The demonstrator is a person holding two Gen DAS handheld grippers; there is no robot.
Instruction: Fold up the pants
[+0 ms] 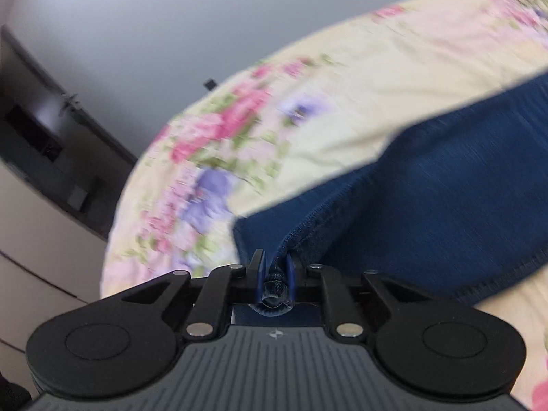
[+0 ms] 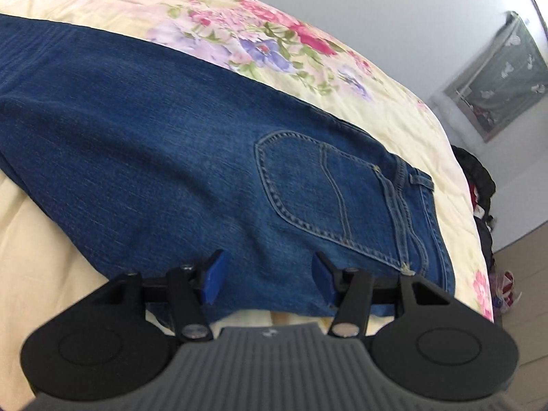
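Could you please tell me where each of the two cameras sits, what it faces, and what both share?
Left wrist: on the left claw, looking down its fingers, clamped on a bunched edge of the dark blue denim jeans.
Right wrist: on the right claw, jaws apart over the jeans' stitched back pocket.
Shared: the jeans and the cream floral bedspread; no hand or sleeve shows.

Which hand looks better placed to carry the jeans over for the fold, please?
Left, probably: the left tool is shut on a bunched edge of the jeans, while the right tool stands open, gripping nothing.
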